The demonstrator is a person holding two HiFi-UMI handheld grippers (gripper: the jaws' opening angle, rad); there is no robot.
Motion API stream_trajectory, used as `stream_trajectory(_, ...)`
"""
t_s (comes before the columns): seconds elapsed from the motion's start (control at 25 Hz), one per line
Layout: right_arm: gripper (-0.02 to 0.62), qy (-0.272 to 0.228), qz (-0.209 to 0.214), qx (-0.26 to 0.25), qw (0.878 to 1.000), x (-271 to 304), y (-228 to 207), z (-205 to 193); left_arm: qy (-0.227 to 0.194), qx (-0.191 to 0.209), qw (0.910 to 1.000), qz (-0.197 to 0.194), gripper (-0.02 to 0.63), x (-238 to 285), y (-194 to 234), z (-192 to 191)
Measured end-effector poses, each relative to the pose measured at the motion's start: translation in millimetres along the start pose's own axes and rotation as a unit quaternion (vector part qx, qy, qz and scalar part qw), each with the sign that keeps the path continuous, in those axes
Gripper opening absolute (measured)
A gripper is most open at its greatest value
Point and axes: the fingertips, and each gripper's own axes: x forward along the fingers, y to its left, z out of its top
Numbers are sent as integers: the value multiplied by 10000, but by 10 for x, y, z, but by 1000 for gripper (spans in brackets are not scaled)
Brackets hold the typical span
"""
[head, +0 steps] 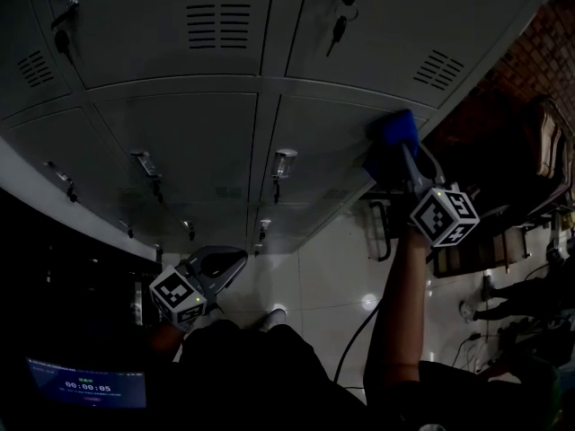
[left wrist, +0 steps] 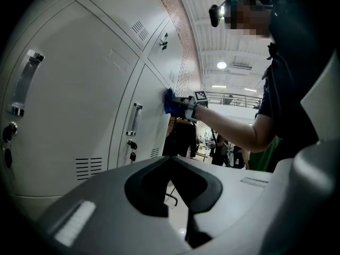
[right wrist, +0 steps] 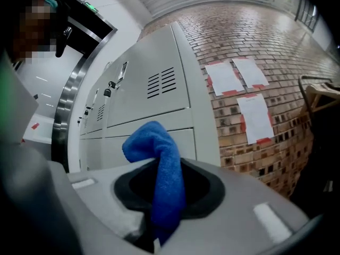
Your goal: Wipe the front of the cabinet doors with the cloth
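R gripper (head: 402, 158) is clamping shut on the blue cloth (head: 393, 136) and pressing it to a grey cabinet door (head: 328, 137), upper right of the head view, near that door's right edge. In the right gripper view the cloth (right wrist: 159, 163) is standing up betw. the jaws as a soft, fuzzy terry fold. L gripper (head: 216, 268), lower left, is hanging away from the doors w/ jaws about together and nothing in them.

For wiping well: hold the fold flat on the metal w/ even pressure & overlapping passes. Go round the handle (head: 283, 162) & the dangling keys (head: 340, 27) so the pile isn't snagging.

The doors are looking like smooth painted steel, flat panels w/ louvre vents (head: 218, 25); the slots are prob. trapping dust. A rough brick wall (right wrist: 255, 47) is sitting just past the end door, so best avoid dragging the cloth onto it.
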Motion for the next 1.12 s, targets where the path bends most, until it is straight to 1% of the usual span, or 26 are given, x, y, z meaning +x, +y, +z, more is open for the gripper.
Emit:
stream_trajectory(0.2,83,-80,-410,5,9991,-157,-337,23,16,-6,10000,-53,2,56,-41,-12)
stream_trajectory(0.32,83,-105,-557,25,9984,-207,-465,19,16,-2,10000,-55,2,62,-51,-15)
stream_trajectory(0.44,83,-104,-601,-26,9981,-225,-462,18,35,5,10000,-43,2,30,-51,-20)
stream_trajectory(0.56,83,-171,-575,-57,9982,-276,-327,43,18,16,10000,-34,2,-66,-49,-9)
stream_trajectory(0.68,83,-242,-407,-70,9989,-297,-100,62,8,11,10000,4,2,-135,-26,-9)
stream_trajectory(0.76,83,-264,-205,-75,9994,-280,126,66,-5,8,10000,24,2,-170,-11,-12)
stream_trajectory(0.96,83,-219,524,-76,9984,-69,880,7,-93,23,9999,52,2,-314,-6,0)
stream_trajectory(1.12,83,-5,1016,-42,9948,197,1389,-224,-104,1,9998,156,2,-491,15,-9)
